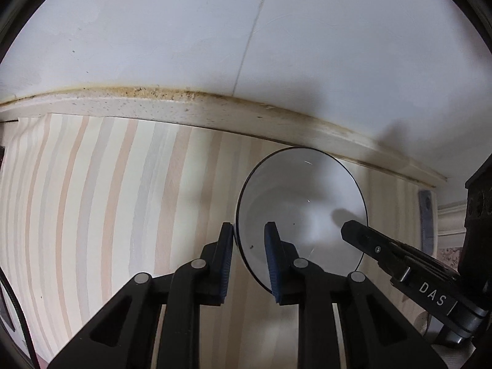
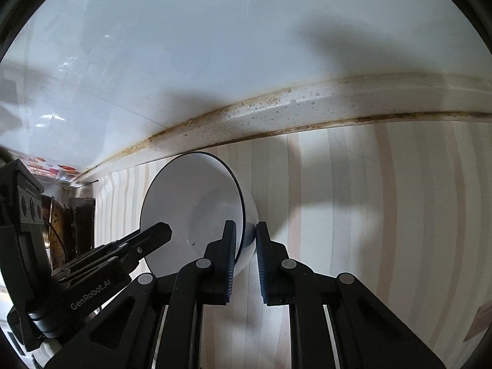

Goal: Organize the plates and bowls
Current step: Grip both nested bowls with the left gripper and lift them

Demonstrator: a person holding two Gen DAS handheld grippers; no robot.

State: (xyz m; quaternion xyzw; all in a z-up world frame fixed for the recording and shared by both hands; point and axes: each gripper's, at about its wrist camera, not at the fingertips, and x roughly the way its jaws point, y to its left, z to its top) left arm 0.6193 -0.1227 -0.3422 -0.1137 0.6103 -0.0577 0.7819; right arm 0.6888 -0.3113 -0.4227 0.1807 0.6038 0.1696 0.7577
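A white bowl with a thin dark rim (image 1: 304,196) is held between both grippers above a striped countertop, tilted with its opening facing the left wrist camera. My left gripper (image 1: 249,236) is shut on its near-left rim, one pad outside and one inside. The right gripper's finger (image 1: 369,240) shows at the bowl's right rim. In the right wrist view the bowl (image 2: 190,200) is seen partly from the side; my right gripper (image 2: 246,236) is shut on its rim, and the left gripper's finger (image 2: 144,240) reaches in from the left.
The striped countertop (image 1: 107,200) ends at a stained cream backsplash strip (image 1: 184,107) below a white wall (image 1: 215,30). Dark wooden items and a colourful package (image 2: 61,172) stand at the far left of the right wrist view.
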